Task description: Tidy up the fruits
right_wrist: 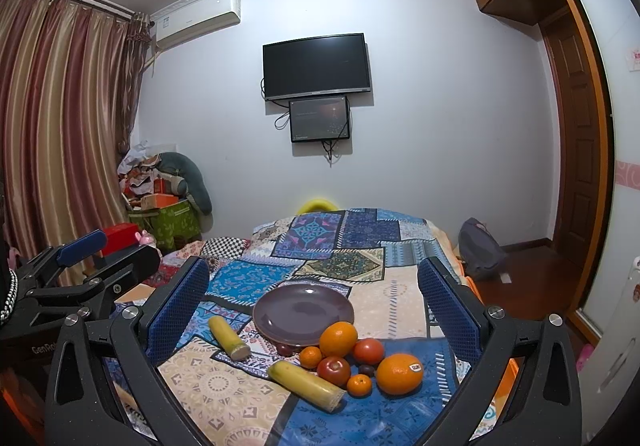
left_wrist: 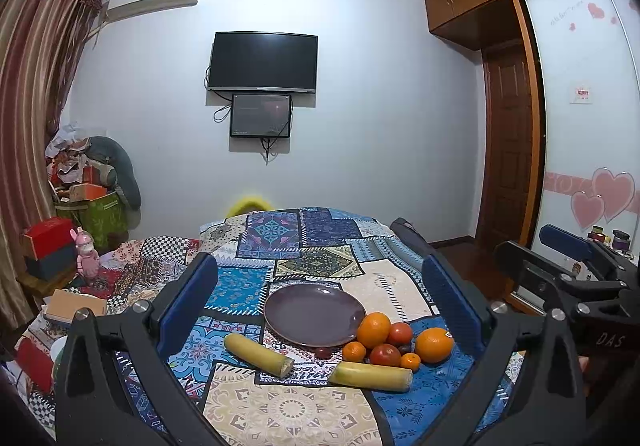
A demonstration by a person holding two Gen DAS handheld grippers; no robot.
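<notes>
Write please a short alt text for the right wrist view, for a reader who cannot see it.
The open right gripper hovers above a patchwork cloth with an empty purple plate; beside it lie oranges, tomatoes and two yellow-green stalk pieces.

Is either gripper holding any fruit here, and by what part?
Nothing is held. The left gripper and right gripper are open; fruit lies beside the plate.

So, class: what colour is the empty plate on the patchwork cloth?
Dull purple plate, seen best in the right wrist view.
</notes>
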